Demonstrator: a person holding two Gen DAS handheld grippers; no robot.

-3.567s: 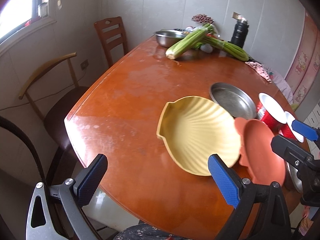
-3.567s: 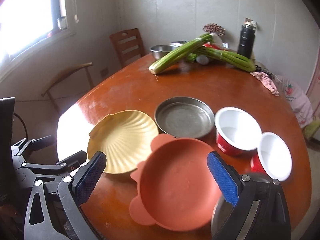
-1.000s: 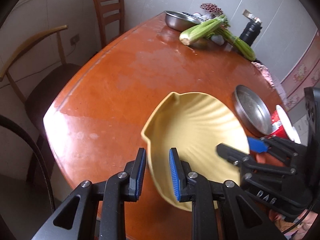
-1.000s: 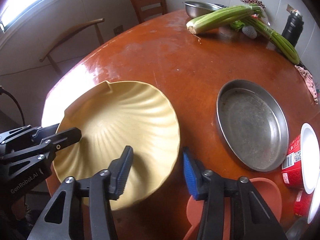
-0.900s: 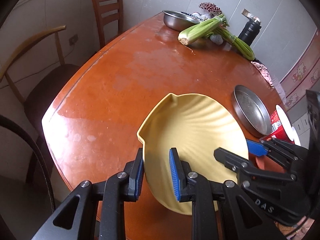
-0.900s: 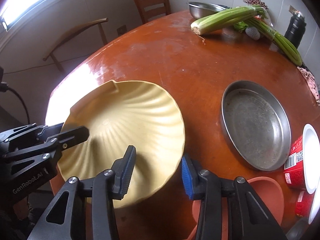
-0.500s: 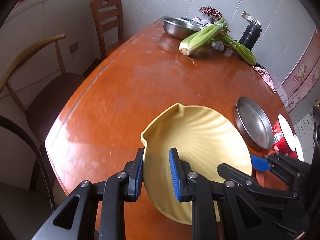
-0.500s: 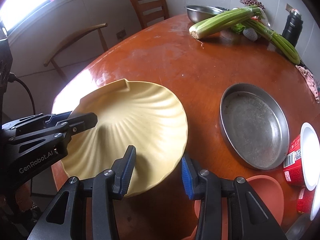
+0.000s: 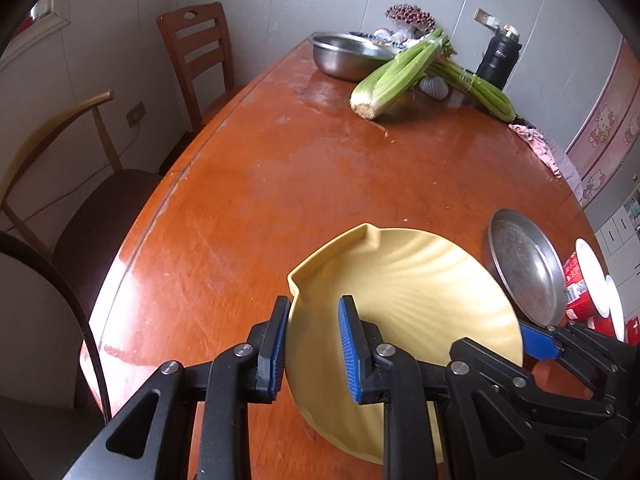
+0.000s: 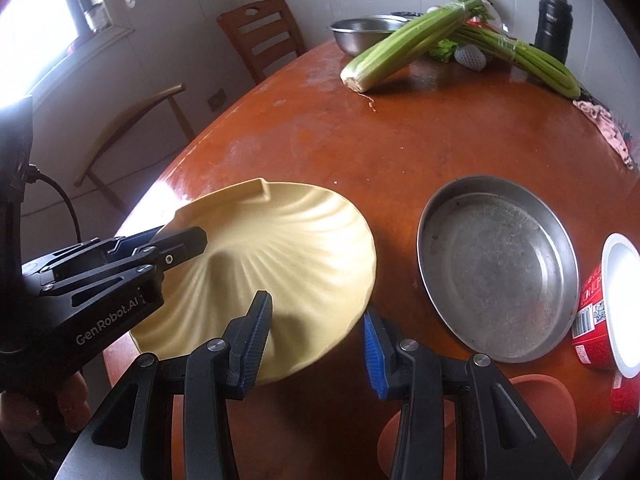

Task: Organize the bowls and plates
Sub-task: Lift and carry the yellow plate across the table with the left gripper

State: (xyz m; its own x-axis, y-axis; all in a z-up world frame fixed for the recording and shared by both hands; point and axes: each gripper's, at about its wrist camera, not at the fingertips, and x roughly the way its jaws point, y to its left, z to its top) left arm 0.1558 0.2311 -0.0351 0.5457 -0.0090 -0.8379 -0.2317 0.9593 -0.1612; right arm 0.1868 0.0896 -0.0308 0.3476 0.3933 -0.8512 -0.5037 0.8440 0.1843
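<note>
A yellow shell-shaped plate (image 9: 408,292) (image 10: 288,256) hangs tilted just above the near end of the brown table (image 9: 280,184). My left gripper (image 9: 312,320) is shut on its left rim, one blue pad inside the plate and one outside. From the other side, my right gripper (image 10: 316,320) is shut on the near right rim. Each view also shows the other gripper: the left gripper (image 10: 176,240) and the right gripper (image 9: 508,344). Right of the plate lies a steel pan (image 10: 496,268), with an orange plate (image 10: 532,412) on the table below my right fingers.
Two red cups with white insides (image 10: 612,308) stand at the right edge. At the far end are celery stalks (image 10: 412,44), a steel bowl (image 10: 368,36), a black flask (image 10: 554,24) and a pink cloth (image 10: 604,124). Two chairs (image 9: 196,60) stand along the left side.
Both grippers, open at first, have shut on the yellow plate's rim and lifted it off the table. Over the last second it has drifted left, away from the orange plate.
</note>
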